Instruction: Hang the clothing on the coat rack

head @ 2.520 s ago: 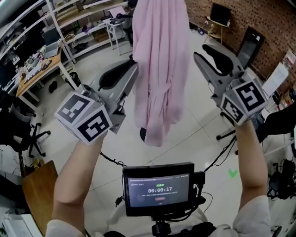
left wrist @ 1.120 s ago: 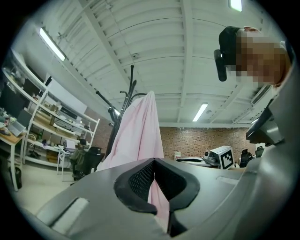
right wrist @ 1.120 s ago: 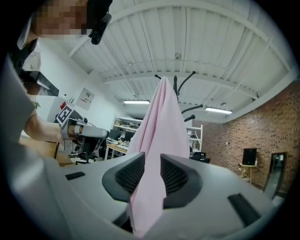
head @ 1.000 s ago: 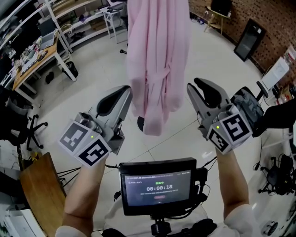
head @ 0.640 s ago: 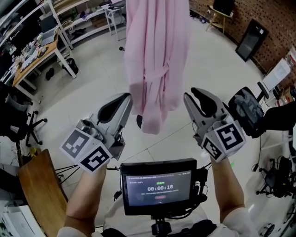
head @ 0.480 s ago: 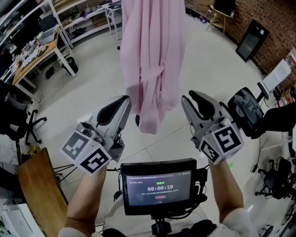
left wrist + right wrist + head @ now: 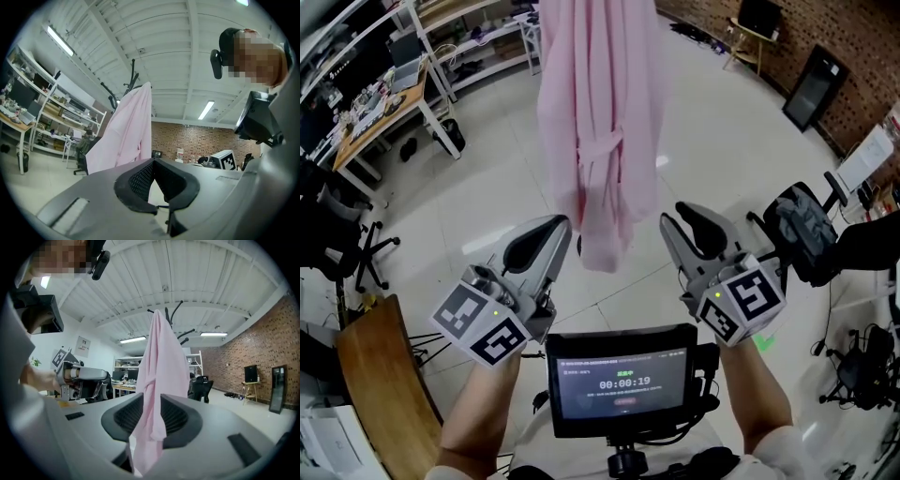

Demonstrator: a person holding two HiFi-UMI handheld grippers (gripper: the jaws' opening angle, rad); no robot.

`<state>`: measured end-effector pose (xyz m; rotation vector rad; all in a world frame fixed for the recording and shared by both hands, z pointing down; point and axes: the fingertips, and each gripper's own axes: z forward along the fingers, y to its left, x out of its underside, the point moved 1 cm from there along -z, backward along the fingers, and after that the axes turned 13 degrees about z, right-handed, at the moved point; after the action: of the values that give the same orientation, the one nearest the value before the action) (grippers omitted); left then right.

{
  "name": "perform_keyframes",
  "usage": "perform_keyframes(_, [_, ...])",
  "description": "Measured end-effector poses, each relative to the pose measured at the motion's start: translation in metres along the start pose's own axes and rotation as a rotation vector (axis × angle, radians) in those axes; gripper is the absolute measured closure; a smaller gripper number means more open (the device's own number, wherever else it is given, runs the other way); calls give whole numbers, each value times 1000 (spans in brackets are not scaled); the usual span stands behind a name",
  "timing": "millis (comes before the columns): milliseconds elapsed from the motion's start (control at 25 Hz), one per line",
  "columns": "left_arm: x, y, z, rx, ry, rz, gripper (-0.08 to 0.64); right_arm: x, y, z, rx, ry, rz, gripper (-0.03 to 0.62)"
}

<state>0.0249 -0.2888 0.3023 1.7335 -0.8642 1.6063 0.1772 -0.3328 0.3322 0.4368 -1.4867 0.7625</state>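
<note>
Pink robe [image 7: 598, 122] hangs on the coat rack [image 7: 175, 310]. We see the left gripper [image 7: 561, 227] closed and empty, left of the robe. The right gripper [image 7: 677, 218], right of it, has jaws just opening, narrow and gripping nothing.

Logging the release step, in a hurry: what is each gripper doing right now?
Left gripper: closed, holding nothing.
Right gripper: open, jaws have just been opening, nothing between them; the pink robe hangs clear of it.

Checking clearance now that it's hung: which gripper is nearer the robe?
Left, narrowly. The left gripper sits right beside the robe, at its lower left edge; the right gripper is off its right side, floor showing between.
</note>
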Motion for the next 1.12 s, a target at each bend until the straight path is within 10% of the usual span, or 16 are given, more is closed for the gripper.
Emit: perform_keyframes(1120, [16, -61, -106, 68, 74, -57, 560, 37, 99, -86, 50, 35, 15, 500])
